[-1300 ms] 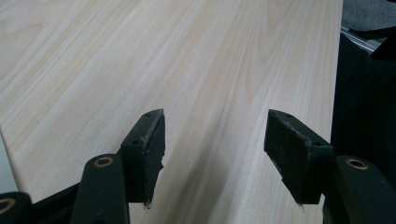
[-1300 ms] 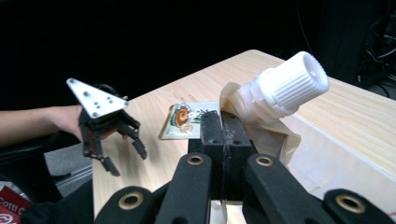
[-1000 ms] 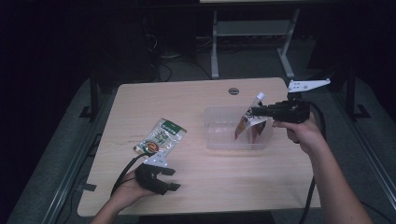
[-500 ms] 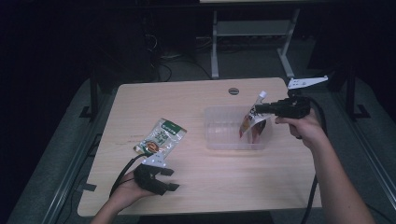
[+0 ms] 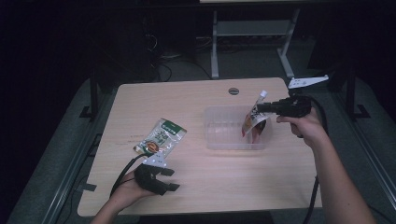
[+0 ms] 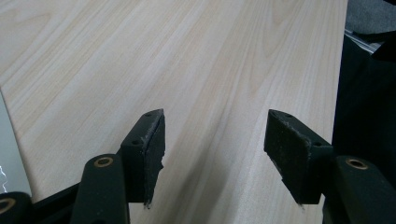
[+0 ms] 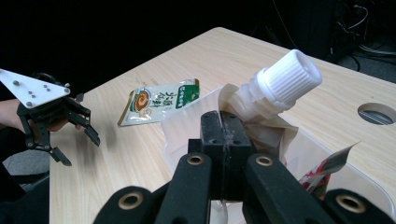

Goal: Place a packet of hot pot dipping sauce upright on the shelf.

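Since the earlier frames the right hand-held gripper (image 5: pixel 259 108) has carried its spouted pouch (image 5: pixel 254 122) a little to the right and slightly lower, so the pouch now hangs over the right end of the clear plastic tub (image 5: pixel 224 147), its bottom inside the walls. The jaws are clamped tight on the pouch's top edge just below the white screw cap (image 7: pixel 289 77). The left hand-held gripper (image 5: pixel 168 179) has not shifted; it rests near the front edge of the bench (image 5: pixel 196 98), jaws apart with nothing between them. The green snack packet (image 5: pixel 159 136) lies flat on the bench just beyond it, outside the tub. By my reading, the pouch is nearly placed and only needs releasing; the packet looks like the next item.
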### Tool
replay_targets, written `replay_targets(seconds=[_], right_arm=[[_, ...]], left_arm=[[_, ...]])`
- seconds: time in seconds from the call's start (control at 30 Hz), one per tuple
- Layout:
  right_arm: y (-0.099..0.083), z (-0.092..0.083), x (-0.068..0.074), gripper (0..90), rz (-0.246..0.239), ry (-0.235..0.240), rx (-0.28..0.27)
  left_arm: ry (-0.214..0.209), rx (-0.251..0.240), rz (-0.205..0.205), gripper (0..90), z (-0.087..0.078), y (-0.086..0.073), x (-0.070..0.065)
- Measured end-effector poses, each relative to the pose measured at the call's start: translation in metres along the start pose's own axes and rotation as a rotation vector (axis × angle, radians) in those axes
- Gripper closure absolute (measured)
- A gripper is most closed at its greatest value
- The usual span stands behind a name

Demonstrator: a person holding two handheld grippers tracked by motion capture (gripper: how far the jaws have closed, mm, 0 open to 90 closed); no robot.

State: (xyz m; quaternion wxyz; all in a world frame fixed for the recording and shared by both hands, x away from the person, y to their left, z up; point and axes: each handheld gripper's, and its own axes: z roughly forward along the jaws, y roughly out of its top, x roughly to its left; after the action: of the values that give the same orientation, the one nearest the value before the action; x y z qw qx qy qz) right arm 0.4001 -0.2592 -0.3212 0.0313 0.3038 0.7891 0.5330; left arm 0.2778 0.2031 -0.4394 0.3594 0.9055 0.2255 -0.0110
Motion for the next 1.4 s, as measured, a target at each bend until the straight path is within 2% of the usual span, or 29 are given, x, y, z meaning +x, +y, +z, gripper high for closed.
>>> replay_targets(seconds=[0.3, 0.73, 0.8, 1.03, 1.27, 1.4], right_arm=[[0.002, 0.01, 0.003, 89.9, -0.017, 0.017, 0.016], [0.007, 0.011, 0.007, 89.9, -0.036, 0.024, 0.013], [0.009, 0.013, 0.009, 89.9, -0.042, 0.016, 0.031], [0.006, 0.012, 0.006, 89.9, -0.039, 0.002, 0.043], [0.001, 0.003, 0.001, 89.8, -0.018, -0.018, 0.045], [0.0, 0.004, 0.0, 89.9, -0.017, -0.015, 0.042]], left_arm=[[-0.003, 0.002, 0.002, 38.1, 0.0, 0.0, -0.001], [-0.003, 0.001, 0.001, 38.1, 0.0, 0.0, -0.001], [-0.003, 0.002, 0.0, 38.1, 0.0, 0.0, -0.001], [0.0, 0.005, 0.003, 38.1, -0.001, 0.0, 0.0], [-0.003, 0.006, 0.003, 38.1, 0.001, 0.0, -0.001], [-0.005, 0.009, 0.003, 38.1, 0.001, 0.001, -0.001]])
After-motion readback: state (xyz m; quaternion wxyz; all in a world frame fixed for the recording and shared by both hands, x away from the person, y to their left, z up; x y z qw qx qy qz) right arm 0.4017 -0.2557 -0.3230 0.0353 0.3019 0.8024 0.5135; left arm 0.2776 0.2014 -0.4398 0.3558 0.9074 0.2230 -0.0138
